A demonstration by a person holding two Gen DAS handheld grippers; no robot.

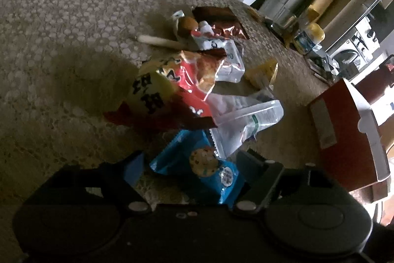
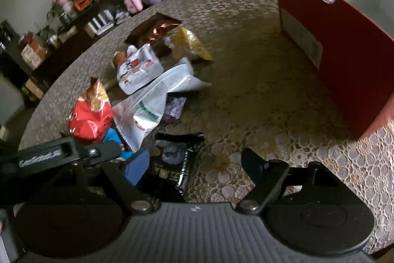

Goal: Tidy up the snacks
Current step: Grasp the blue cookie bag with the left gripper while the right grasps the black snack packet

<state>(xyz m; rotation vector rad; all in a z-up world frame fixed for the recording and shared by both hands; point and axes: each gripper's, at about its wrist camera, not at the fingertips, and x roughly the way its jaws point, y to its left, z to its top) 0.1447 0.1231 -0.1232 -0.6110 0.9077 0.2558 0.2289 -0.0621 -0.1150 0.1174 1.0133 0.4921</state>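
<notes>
Two risks show from my left gripper: its jaws stand open around the blue cookie packet without pressing it, and closing could crush the cookies or snag the clear bag lying against it. From my right gripper, also open, the black packet lies off-centre near one finger, so I might pinch only its edge and drop it before reaching the red box.
</notes>
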